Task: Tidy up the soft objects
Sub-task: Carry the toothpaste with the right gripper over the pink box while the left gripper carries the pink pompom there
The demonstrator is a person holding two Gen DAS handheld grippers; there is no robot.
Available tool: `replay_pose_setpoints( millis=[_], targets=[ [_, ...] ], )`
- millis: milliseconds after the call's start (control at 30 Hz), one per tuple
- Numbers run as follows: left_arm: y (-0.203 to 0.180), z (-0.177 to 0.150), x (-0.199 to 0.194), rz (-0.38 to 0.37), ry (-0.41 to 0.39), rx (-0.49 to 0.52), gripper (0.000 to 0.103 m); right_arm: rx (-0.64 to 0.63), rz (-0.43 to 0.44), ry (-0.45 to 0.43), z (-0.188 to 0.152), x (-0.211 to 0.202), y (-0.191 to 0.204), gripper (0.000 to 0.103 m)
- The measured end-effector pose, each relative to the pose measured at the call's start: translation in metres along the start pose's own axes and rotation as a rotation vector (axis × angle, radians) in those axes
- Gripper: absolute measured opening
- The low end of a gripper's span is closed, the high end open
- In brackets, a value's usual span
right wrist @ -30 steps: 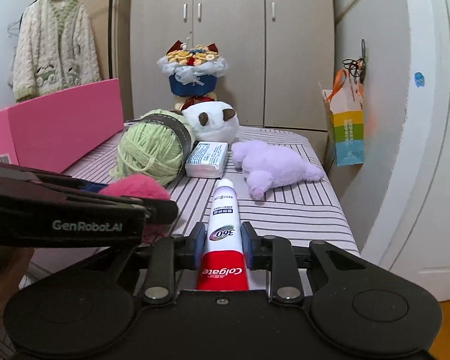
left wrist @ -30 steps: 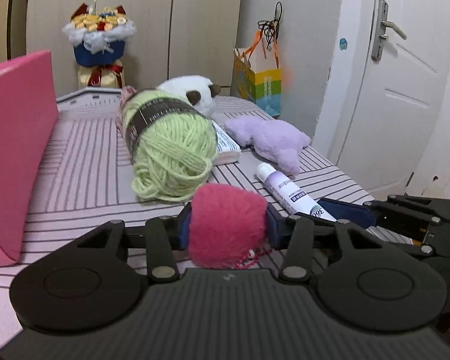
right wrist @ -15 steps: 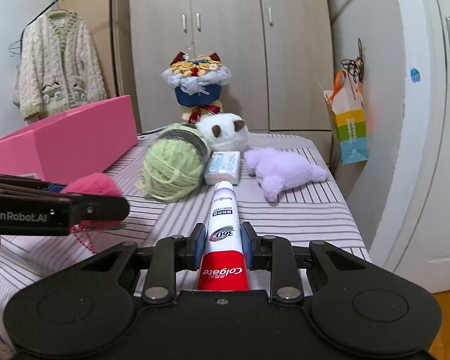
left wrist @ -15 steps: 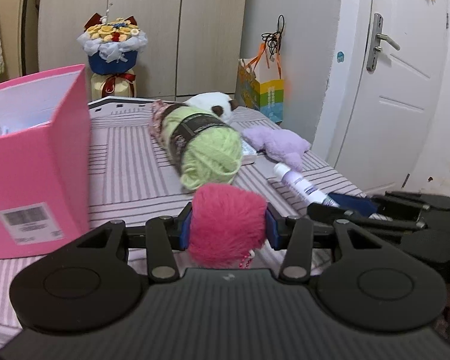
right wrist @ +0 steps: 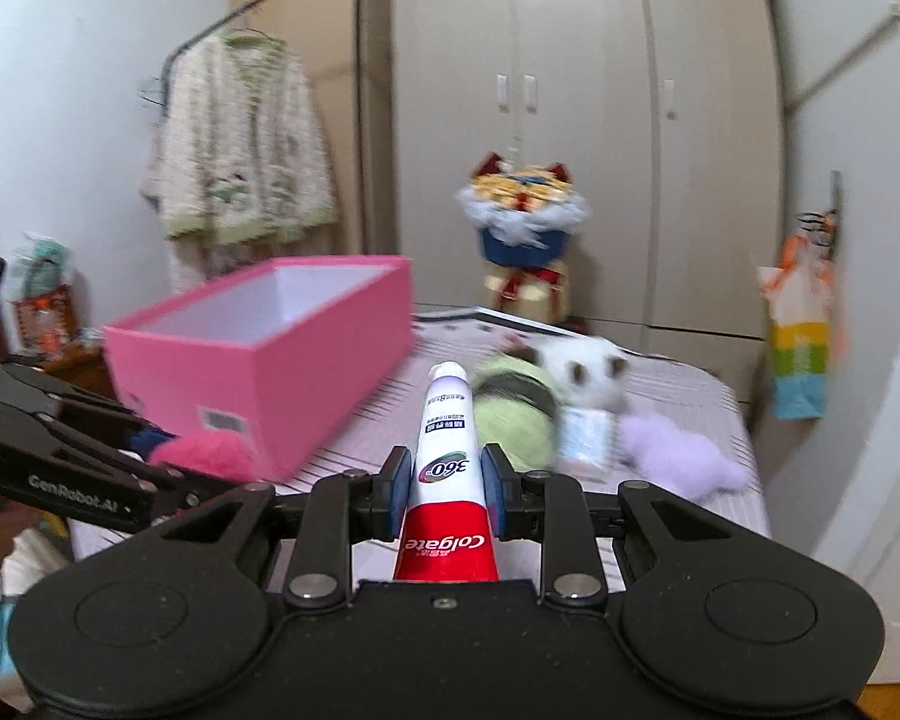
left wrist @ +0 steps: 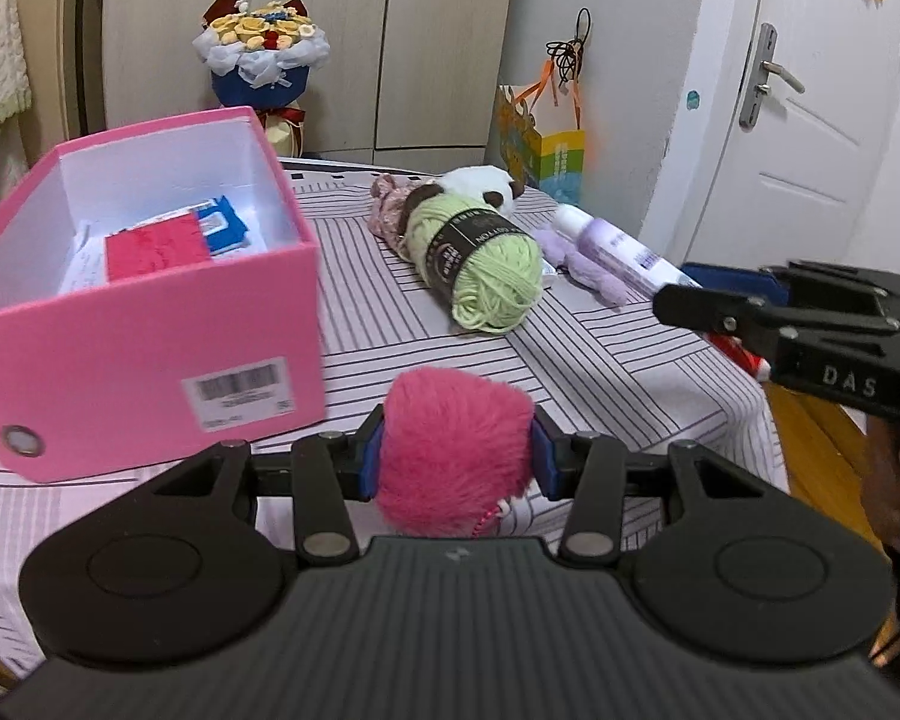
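My left gripper (left wrist: 455, 461) is shut on a fluffy pink pom-pom (left wrist: 455, 450), held above the striped table just right of the open pink box (left wrist: 150, 336). My right gripper (right wrist: 444, 489) is shut on a toothpaste tube (right wrist: 447, 468), lifted off the table; in the left wrist view that tube (left wrist: 618, 252) pokes out past the right gripper's dark body. A green yarn ball (left wrist: 480, 264), a white plush (left wrist: 477, 187), a patterned fabric piece (left wrist: 390, 216) and a purple plush (left wrist: 594, 276) lie on the table beyond.
The pink box holds a red cloth (left wrist: 153, 249) and blue and white items. A small white packet (right wrist: 585, 429) lies by the yarn. A flower bouquet (left wrist: 261, 54), a colourful paper bag (left wrist: 540, 144), wardrobe doors and a white door (left wrist: 810, 108) stand behind. The table's right edge drops to a wooden floor (left wrist: 810, 450).
Both grippers rose and drew back with their loads. The left view swung left, so the pink box's open inside now shows. The toothpaste tube lifted clear of the table.
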State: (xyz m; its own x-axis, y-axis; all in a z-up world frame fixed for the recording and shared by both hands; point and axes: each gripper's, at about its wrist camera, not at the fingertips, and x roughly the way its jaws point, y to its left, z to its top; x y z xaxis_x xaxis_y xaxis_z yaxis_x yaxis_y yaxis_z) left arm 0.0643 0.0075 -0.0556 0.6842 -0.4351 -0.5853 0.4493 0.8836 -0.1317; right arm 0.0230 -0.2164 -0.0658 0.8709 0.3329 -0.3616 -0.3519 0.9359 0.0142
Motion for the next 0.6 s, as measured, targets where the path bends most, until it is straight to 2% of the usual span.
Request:
replay_pose_setpoints(
  millis=[100, 167, 367, 500, 600],
  targets=[
    [0.011, 0.009, -0.021, -0.026, 0.014, -0.003, 0.045, 0.007, 0.081, 0.010, 0.019, 0.004, 0.012, 0.030],
    [0.017, 0.016, -0.035, -0.015, -0.003, 0.007, 0.045, -0.001, 0.127, 0.009, 0.032, 0.009, 0.023, 0.030],
    [0.037, 0.037, -0.066, 0.103, -0.122, 0.046, 0.045, -0.015, 0.226, -0.003, 0.062, 0.036, 0.050, 0.030],
    [0.058, 0.055, -0.068, 0.152, -0.143, 0.040, 0.045, -0.012, 0.286, 0.005, 0.081, 0.070, 0.063, 0.030],
    [0.079, 0.071, -0.060, 0.192, -0.143, 0.033, 0.045, -0.037, 0.290, 0.022, 0.096, 0.099, 0.072, 0.030]
  ],
)
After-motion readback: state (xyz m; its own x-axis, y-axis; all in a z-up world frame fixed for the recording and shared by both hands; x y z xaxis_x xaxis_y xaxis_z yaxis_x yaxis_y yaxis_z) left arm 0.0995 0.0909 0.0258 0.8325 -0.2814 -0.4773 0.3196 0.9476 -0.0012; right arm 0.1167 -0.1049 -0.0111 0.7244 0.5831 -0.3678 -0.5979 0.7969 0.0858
